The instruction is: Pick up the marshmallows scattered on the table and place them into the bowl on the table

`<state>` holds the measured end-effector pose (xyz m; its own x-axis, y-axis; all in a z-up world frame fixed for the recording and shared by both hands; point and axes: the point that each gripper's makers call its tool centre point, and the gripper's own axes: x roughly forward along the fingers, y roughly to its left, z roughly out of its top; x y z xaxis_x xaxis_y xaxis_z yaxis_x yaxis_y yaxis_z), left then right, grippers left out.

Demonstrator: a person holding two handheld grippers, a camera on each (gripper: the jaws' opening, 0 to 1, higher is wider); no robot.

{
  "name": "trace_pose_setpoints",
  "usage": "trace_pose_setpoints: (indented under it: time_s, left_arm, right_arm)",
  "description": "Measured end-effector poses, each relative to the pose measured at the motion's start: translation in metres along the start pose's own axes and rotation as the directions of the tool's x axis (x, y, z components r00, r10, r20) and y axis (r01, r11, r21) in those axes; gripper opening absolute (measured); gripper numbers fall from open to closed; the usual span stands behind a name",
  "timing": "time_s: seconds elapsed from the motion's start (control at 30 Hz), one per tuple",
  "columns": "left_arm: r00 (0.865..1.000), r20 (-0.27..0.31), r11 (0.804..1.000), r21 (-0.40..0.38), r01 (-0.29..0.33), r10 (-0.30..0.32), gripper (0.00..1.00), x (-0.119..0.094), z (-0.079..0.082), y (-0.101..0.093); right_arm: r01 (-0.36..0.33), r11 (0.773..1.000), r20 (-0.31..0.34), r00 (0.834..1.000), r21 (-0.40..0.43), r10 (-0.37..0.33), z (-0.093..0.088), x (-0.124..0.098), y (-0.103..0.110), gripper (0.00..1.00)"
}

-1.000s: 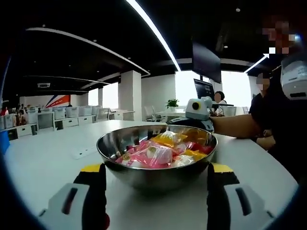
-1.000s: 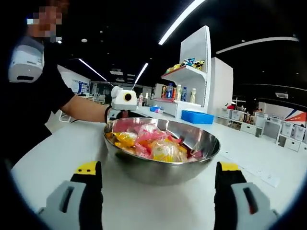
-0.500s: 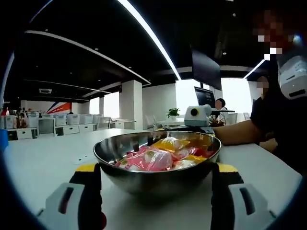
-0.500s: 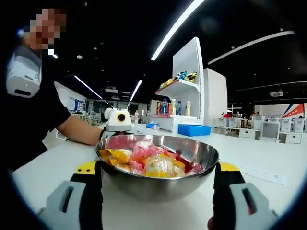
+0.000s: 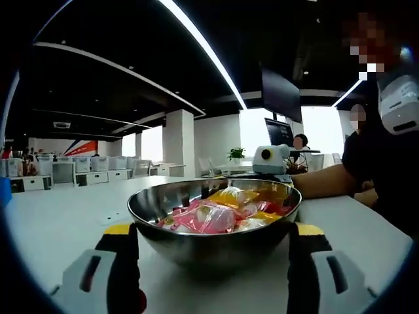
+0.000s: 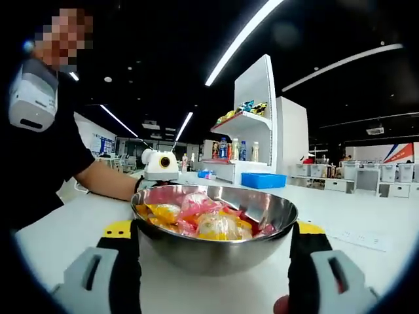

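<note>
— Since a second ago both views had sunk lower toward the table (image 5: 52, 222), so the bowl (image 5: 216, 229) looked flatter and closer between the jaws. During the last half second almost nothing shifted. Did you see the same?

— Yes. In the right gripper view the bowl (image 6: 216, 242) also stood nearer and wider, and its rim hid more of the contents.

— How were the grippers?

— The left gripper (image 5: 213, 271) had its jaws wide apart, one on each side of the bowl, and they held nothing. The right gripper (image 6: 216, 271) was the same from the opposite side. Whether the jaws touched the bowl wall, I could not tell.

— And the marshmallows?

— The marshmallows (image 5: 219, 209) lay piled inside the bowl, in pink, yellow and clear wrappers. On the bare table parts that were visible I saw none left.

— So was the task nearly done?

— I judged it was finished or very close to it. However, the bowl hid the table behind it, so a last piece there could not be excluded.
</note>
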<state>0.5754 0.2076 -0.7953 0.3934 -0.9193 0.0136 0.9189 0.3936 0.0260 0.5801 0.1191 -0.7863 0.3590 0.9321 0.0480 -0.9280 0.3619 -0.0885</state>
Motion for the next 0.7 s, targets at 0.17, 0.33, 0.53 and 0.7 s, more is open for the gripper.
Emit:
trace_pose_setpoints:
  time_s: [0.17, 0.33, 0.53, 0.7]
  left_arm:
    - [1.000, -0.014, 1.000, 0.003, 0.000, 0.000, 0.94, 0.002, 0.002, -0.001]
    - [1.000, -0.005, 1.000, -0.011, 0.005, -0.005, 0.95, 0.011, 0.010, 0.001]
    - [1.000, 0.021, 1.000, 0.021, 0.011, -0.011, 0.95, 0.024, 0.036, 0.009]
    - [1.000, -0.008, 0.999, 0.040, 0.016, -0.015, 0.95, 0.036, 0.040, 0.023]
  right_arm:
    - [0.002, 1.000, -0.014, 1.000, 0.003, -0.002, 0.000, -0.001, -0.001, 0.91]
    - [0.013, 1.000, 0.006, 1.000, -0.020, -0.013, 0.014, -0.005, -0.007, 0.91]
    - [0.033, 0.999, 0.040, 0.999, -0.013, -0.033, 0.031, -0.008, -0.025, 0.91]
    - [0.043, 0.999, 0.030, 0.999, -0.014, -0.042, 0.033, -0.006, -0.042, 0.91]
